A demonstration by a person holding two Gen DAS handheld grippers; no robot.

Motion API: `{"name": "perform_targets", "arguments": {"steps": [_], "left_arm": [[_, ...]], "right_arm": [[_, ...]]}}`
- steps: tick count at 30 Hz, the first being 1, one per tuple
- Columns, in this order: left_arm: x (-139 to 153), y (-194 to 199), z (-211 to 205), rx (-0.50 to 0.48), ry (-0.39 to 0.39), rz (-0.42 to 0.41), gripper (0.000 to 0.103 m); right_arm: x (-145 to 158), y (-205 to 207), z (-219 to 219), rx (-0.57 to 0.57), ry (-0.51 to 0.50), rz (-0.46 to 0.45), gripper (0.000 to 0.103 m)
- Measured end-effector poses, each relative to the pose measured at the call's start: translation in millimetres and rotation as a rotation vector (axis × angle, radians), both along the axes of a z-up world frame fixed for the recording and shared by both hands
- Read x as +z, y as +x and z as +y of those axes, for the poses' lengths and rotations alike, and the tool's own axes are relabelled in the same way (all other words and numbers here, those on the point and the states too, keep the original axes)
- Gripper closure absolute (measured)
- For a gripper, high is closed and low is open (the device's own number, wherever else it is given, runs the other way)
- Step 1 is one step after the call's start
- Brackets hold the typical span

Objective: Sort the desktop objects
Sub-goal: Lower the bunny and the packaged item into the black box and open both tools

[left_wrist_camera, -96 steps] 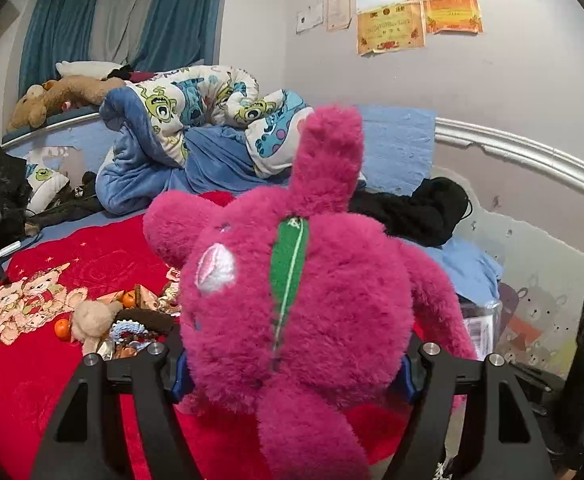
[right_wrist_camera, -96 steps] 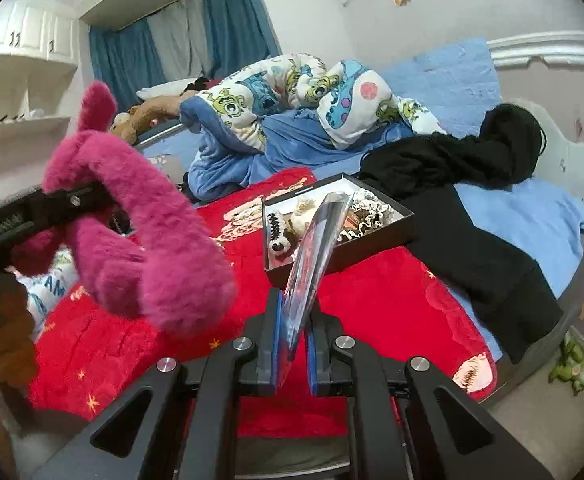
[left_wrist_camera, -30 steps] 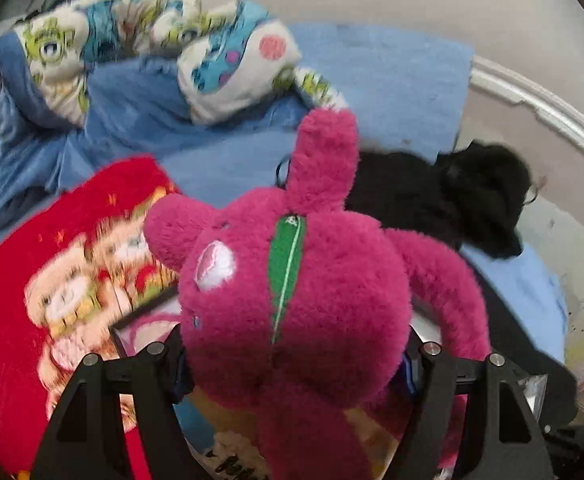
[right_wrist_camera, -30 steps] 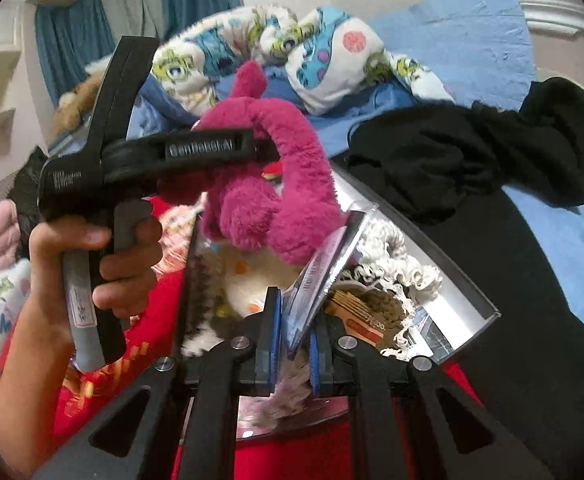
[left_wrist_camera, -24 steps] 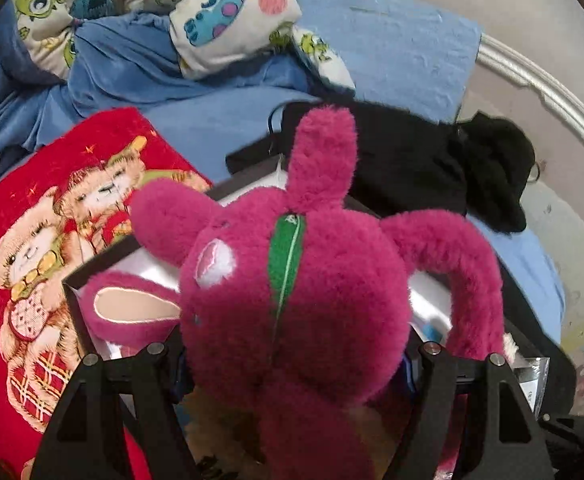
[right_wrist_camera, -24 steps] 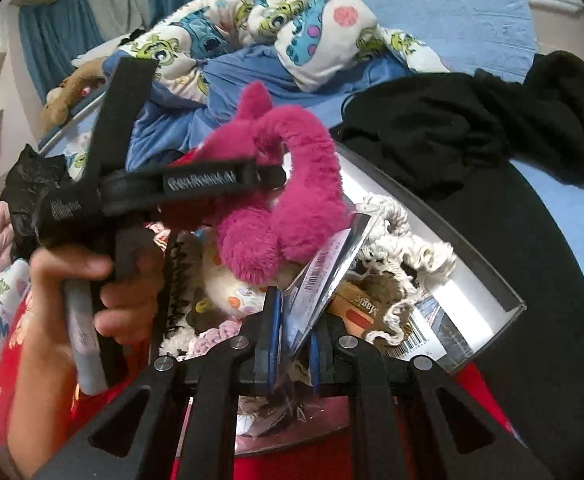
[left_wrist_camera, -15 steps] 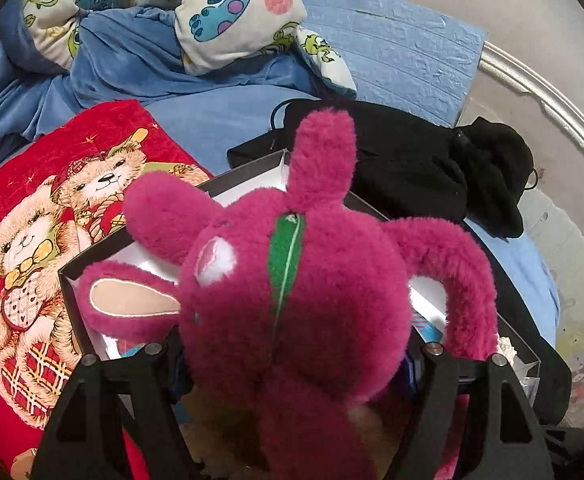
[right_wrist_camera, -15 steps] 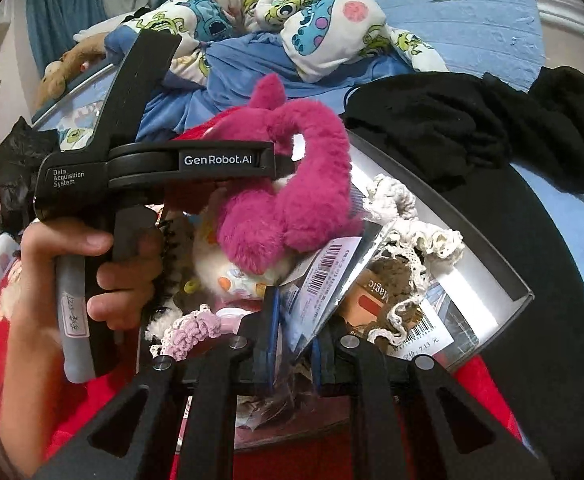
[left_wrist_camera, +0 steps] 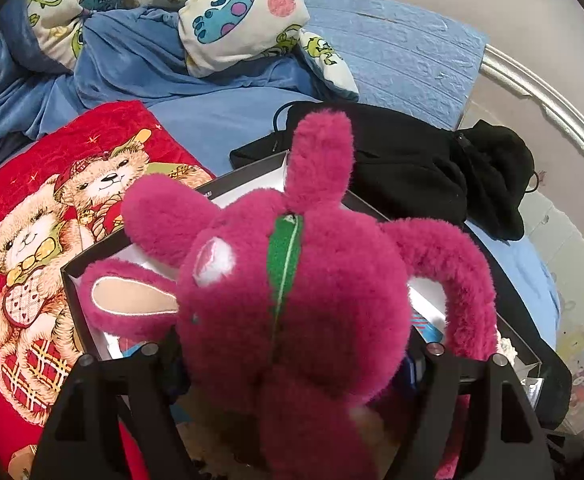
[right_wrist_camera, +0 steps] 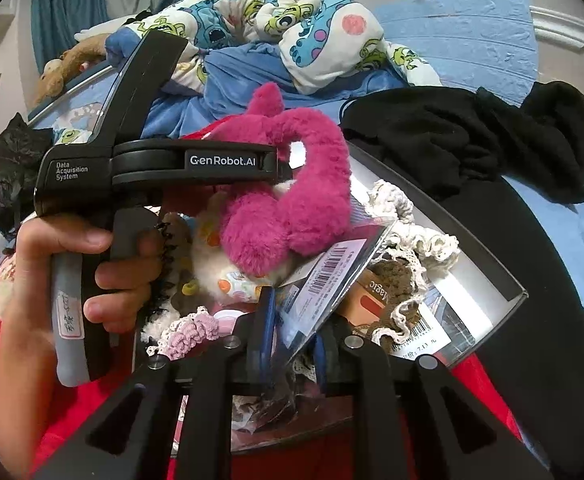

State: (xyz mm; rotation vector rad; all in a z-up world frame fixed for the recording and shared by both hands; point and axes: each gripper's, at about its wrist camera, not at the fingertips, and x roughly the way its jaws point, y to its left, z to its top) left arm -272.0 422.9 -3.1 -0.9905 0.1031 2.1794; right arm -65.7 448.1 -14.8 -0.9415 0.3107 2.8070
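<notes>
Red blanket (left_wrist_camera: 51,184) underlies dark box (right_wrist_camera: 492,264).

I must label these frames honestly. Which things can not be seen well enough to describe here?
- Left wrist view: the box floor, hidden behind the pink plush toy.
- Left wrist view: whether the left gripper pads press the plush; fur covers them.
- Right wrist view: the clear packet contents; only its barcode label is visible.
- Right wrist view: the heap under the cream lace; items overlap.
</notes>
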Motion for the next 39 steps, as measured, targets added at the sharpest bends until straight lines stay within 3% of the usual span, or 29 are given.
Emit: {"name": "perform_targets", "arguments": {"steps": [2, 4, 6, 7, 8, 11, 16, 24, 39], "left_arm": [[0, 0, 0, 0.006, -0.001, -0.004, 0.02], [1, 2, -2, 0.012, 0.001, -0.001, 0.016], [4, 6, -4, 0.021, 0.012, 0.009, 0.009], [5, 8, -5, 0.024, 0.021, 0.009, 0.006], [5, 10, -5, 0.023, 0.016, -0.004, 0.0], [8, 16, 0, -0.004, -0.028, -0.001, 0.0], [16, 25, 1, 0.0, -0.059, 0.044, 0.0], [18, 30, 4, -0.008, -0.067, 0.057, 0.0], [40, 57, 7, -0.062, -0.069, 0.184, 0.0]], "right_arm": [[0, -3, -1, 0.0, -0.005, 0.002, 0.074], [3, -5, -4, 0.016, -0.002, 0.005, 0.049], [5, -5, -6, 0.029, -0.003, 0.007, 0.007], [7, -4, -7, 0.028, 0.003, 0.009, 0.002], [11, -1, -10, 0.019, 0.023, 0.019, 0.0], [20, 4, -11, -0.002, 0.051, 0.035, 0.0], [28, 16, -1, -0.024, -0.051, 0.083, 0.0], [32, 32, 5, -0.069, -0.09, 0.105, 0.0], [38, 43, 13, -0.093, -0.087, 0.135, 0.0]]}}
